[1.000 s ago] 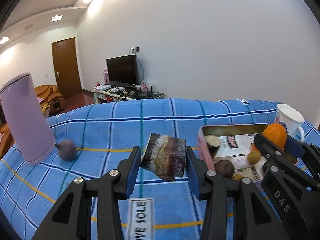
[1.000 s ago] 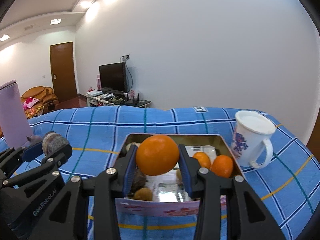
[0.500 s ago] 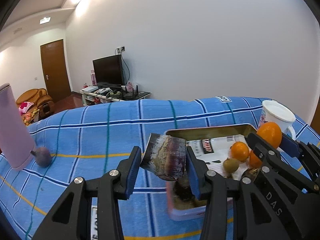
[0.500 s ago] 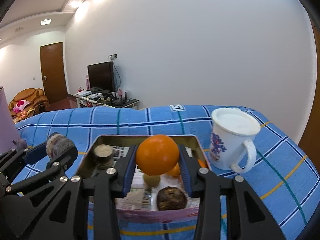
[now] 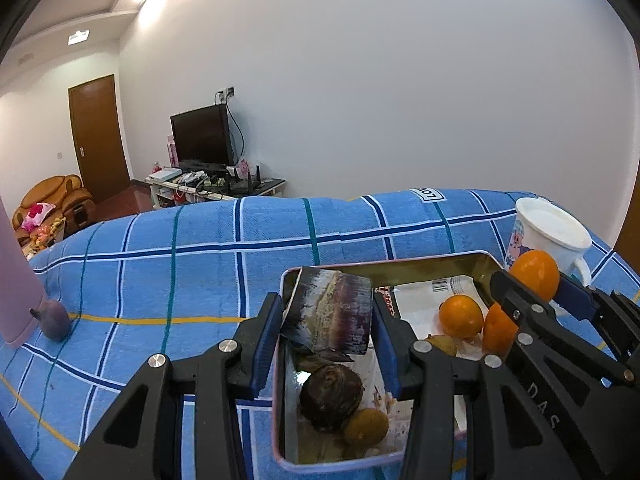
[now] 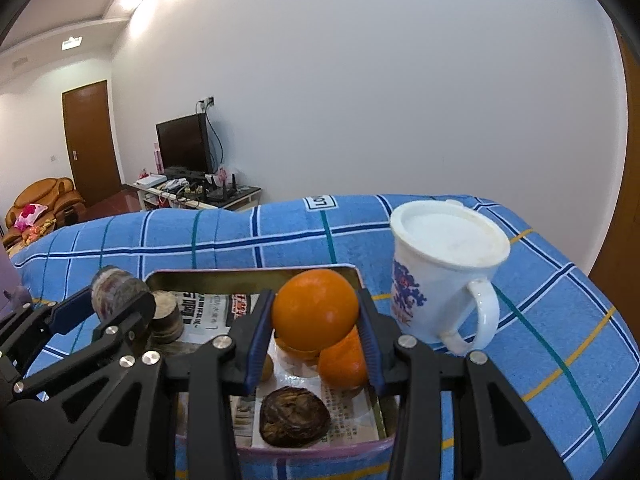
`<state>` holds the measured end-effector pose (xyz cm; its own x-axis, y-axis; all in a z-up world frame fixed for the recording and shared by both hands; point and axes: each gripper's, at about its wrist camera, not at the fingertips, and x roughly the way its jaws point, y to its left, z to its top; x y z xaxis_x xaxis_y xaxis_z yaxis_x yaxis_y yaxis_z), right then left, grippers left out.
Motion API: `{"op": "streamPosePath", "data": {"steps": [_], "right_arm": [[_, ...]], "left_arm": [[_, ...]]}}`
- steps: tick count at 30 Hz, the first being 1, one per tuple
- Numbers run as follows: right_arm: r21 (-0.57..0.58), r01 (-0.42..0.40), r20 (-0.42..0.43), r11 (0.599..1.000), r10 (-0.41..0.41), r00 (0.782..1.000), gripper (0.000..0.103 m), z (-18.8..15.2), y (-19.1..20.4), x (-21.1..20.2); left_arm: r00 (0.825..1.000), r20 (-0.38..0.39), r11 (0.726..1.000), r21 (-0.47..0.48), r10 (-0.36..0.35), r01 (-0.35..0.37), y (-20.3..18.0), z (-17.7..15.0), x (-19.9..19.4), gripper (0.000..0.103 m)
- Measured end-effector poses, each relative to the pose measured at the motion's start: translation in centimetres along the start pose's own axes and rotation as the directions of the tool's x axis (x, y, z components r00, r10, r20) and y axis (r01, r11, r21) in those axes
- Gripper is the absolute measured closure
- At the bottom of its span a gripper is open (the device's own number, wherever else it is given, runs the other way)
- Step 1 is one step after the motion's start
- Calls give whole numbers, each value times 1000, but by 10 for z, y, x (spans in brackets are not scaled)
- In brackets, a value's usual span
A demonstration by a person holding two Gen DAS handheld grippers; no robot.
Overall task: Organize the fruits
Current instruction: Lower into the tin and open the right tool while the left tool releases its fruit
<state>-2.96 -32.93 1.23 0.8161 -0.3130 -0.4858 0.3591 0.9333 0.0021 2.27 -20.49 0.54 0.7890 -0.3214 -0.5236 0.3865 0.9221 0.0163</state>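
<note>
1. The pink bottle [image 5: 16,280] at the left edge of the bed is cut off by the picture's edge, its top out of sight.
2. The tin [image 6: 248,274] of fruit has its near wall partly behind the right gripper [image 6: 316,322].
3. One orange [image 6: 344,360] in the tin sits half hidden behind the held orange [image 6: 316,308].
4. Print on the paper lining [image 6: 200,304] is too small to read.

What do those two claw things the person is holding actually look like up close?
Both are matte black plastic frames with triangular cut-outs and round silver screw heads. The left gripper and right gripper each end in two fingers faced with ribbed blue pads. The right one's side carries pale letters, "DAS". No cables or sleeves show.
</note>
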Motion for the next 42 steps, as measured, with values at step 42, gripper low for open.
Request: {"op": "streamPosePath", "data": {"steps": [42], "right_arm": [[33,-139,-104,990,142,984,58,-5,-1,26]], "left_arm": [[1000,-23,999,39,14,-13,3,-4,11,57]]}}
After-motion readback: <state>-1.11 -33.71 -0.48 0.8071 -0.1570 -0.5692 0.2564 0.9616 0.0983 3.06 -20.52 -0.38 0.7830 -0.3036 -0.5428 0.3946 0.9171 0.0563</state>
